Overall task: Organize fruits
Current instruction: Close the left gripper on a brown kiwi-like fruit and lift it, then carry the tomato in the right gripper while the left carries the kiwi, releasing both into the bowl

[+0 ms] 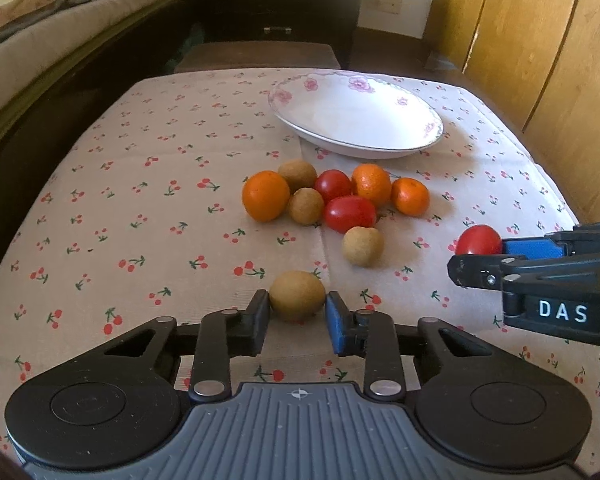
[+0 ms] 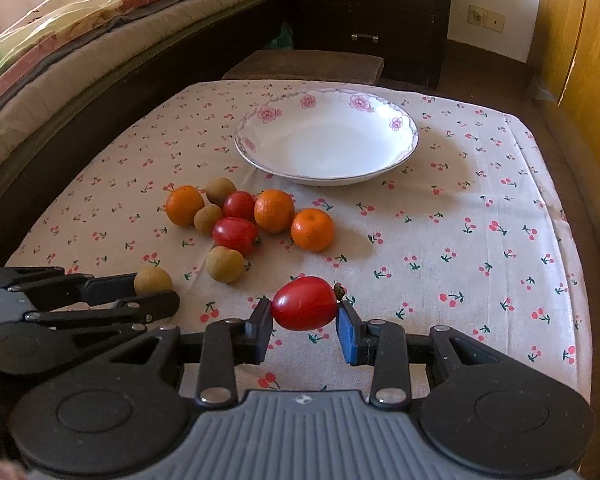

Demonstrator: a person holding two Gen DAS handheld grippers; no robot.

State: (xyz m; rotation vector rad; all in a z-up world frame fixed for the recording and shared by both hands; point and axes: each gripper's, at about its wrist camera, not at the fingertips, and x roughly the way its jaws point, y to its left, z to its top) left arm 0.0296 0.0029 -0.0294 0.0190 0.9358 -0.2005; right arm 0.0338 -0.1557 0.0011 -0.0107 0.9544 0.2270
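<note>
A small brown fruit (image 1: 297, 295) is clamped across its middle by the left hand-held gripper (image 1: 297, 312) on the table (image 1: 140, 208). A tomato (image 2: 304, 303), soft and easily bruised, is pinched by the right hand-held gripper (image 2: 305, 320). The bowl (image 2: 328, 176) lies at 12 o'clock.

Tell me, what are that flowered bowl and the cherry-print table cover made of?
The bowl looks like glazed ceramic or porcelain: glossy white, thin dark-lined rim, printed pink flowers. Melamine can't be excluded. The table cover looks like matte woven cotton-type cloth: it shows fold creases and a faint weave.
</note>
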